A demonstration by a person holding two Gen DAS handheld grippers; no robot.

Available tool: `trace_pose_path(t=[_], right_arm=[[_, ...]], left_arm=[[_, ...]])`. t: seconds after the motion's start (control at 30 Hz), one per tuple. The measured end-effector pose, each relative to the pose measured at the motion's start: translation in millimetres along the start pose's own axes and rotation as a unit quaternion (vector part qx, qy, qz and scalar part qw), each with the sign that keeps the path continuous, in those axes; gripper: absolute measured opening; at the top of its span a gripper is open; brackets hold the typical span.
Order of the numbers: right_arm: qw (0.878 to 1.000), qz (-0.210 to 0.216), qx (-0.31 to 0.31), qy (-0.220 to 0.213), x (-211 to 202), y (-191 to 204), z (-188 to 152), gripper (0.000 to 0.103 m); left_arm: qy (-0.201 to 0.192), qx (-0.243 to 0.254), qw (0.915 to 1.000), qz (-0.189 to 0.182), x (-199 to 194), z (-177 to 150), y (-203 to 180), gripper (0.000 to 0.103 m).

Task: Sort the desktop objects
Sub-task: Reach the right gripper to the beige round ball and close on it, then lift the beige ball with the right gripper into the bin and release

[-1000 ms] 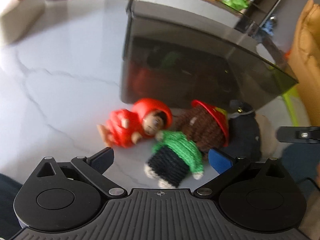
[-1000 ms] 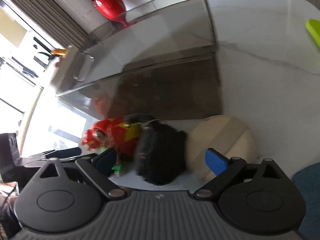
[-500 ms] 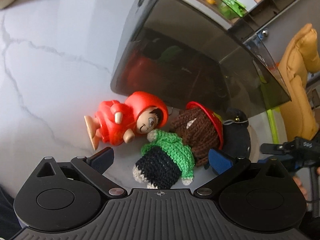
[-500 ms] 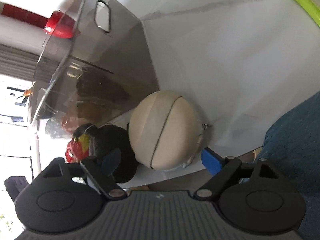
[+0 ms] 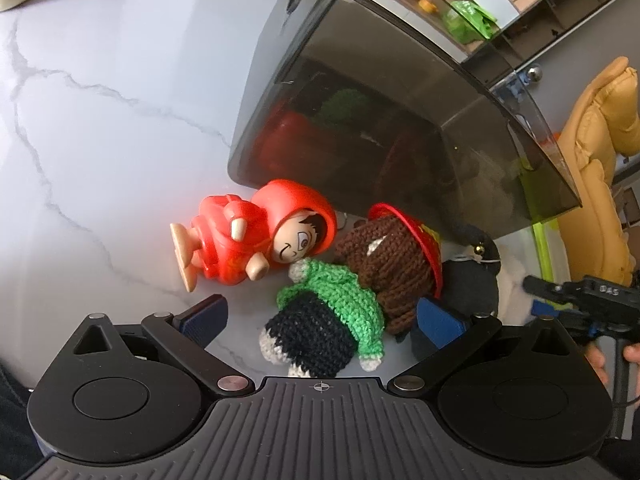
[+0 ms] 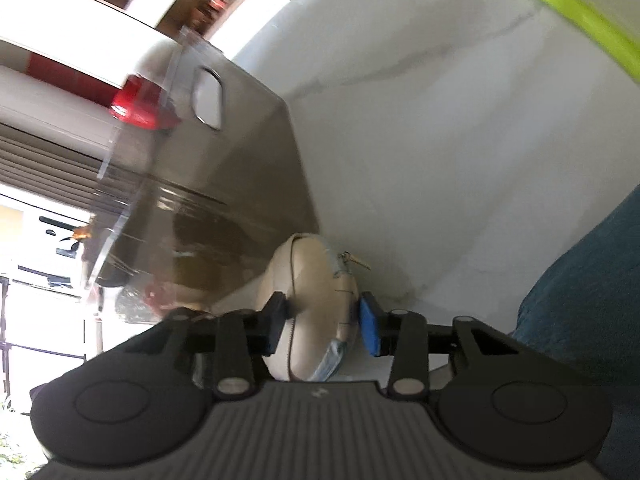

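Observation:
In the left wrist view my left gripper (image 5: 320, 318) is open, its fingers either side of a green and black knitted doll (image 5: 324, 316) lying on the white marble table (image 5: 100, 120). A red hooded toy figure (image 5: 248, 242), a brown knitted doll with a red hat (image 5: 392, 260) and a black pouch (image 5: 472, 284) lie beside it, in front of a dark smoked plastic bin (image 5: 392, 120). In the right wrist view my right gripper (image 6: 322, 326) is shut on a cream round pouch (image 6: 312, 304) next to the bin (image 6: 224, 168).
A lime green tray edge (image 6: 560, 12) lies at the far right of the table. A yellow chair (image 5: 600, 160) stands beyond the table edge. The right gripper's tool and hand (image 5: 592, 300) show at the right of the left wrist view. Blue fabric (image 6: 580, 300) lies close by on the right.
My right gripper has closed onto the cream pouch and tilted it on edge. My left gripper has stayed open and edged slightly closer around the green doll.

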State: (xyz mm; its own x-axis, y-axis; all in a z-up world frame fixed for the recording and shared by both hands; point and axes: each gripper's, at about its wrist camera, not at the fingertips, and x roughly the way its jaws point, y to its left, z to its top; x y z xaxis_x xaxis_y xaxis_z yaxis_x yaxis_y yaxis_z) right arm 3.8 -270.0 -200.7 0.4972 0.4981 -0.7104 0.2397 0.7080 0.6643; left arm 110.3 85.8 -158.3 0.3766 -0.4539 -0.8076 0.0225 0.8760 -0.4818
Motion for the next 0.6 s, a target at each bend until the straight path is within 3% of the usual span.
trace_pose_path(t=[0.37, 0.6], right_arm=[[0.998, 0.03, 0.0, -0.051, -61, 3, 18, 0.04], [0.99, 0.12, 0.048, -0.057, -105, 7, 24, 0.038]], left_arm=[[-0.004, 0.012, 0.9999, 0.006, -6, -3, -8, 0.103], [0.0, 0.009, 0.9999, 0.005, -7, 2, -4, 0.103]])
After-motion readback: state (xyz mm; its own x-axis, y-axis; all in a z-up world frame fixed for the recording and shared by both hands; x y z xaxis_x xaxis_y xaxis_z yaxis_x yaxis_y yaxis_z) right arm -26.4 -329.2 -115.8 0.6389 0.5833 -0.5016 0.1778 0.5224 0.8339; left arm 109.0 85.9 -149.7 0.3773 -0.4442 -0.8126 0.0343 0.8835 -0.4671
